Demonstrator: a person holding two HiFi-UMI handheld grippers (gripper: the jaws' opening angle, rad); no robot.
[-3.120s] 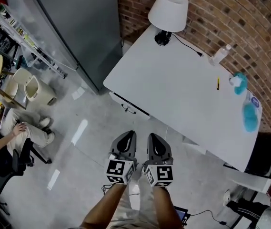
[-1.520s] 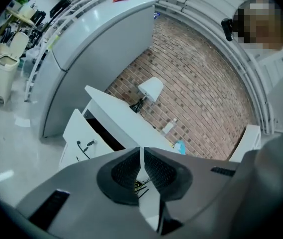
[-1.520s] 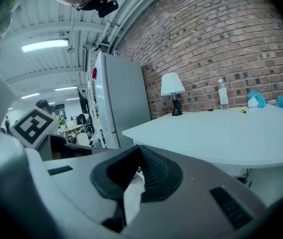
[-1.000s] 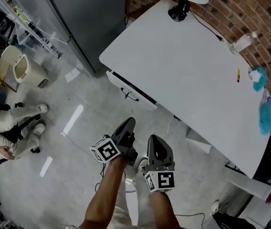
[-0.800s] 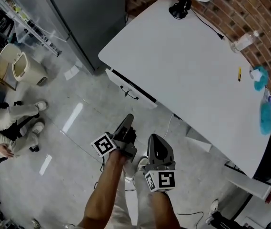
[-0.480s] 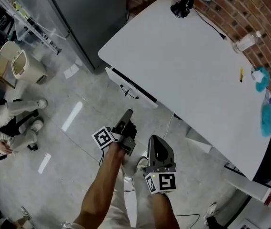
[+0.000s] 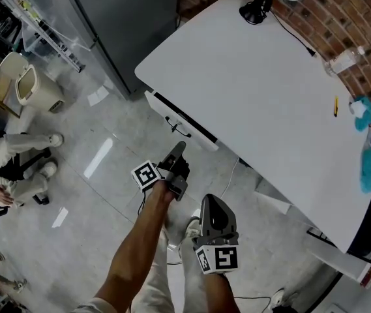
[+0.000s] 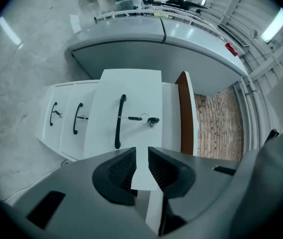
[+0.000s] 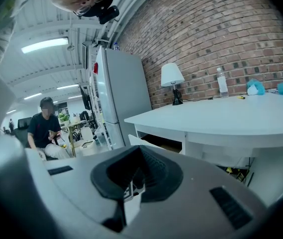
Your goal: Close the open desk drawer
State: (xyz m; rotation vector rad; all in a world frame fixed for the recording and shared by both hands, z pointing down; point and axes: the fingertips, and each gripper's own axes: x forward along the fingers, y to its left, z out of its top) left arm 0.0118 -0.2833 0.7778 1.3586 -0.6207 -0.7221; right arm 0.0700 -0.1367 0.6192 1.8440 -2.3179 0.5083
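Two grippers, one out and one back.
The left arm (image 7: pixel 141 238) reaches forward, and the left gripper (image 7: pixel 179 147) has its jaws a little apart (nothing between them). The right gripper (image 7: pixel 210 203) sits closer in, jaws pressed together.

Bright, even light is cast by long white fluorescent ceiling tubes (image 9: pixel 44 45), glare streaks are thrown on the glossy grey concrete floor (image 7: pixel 98 159), the open white desk drawer (image 9: pixel 165 143) is shadowed inside, and both gripper views are bent and darkened at the edges.
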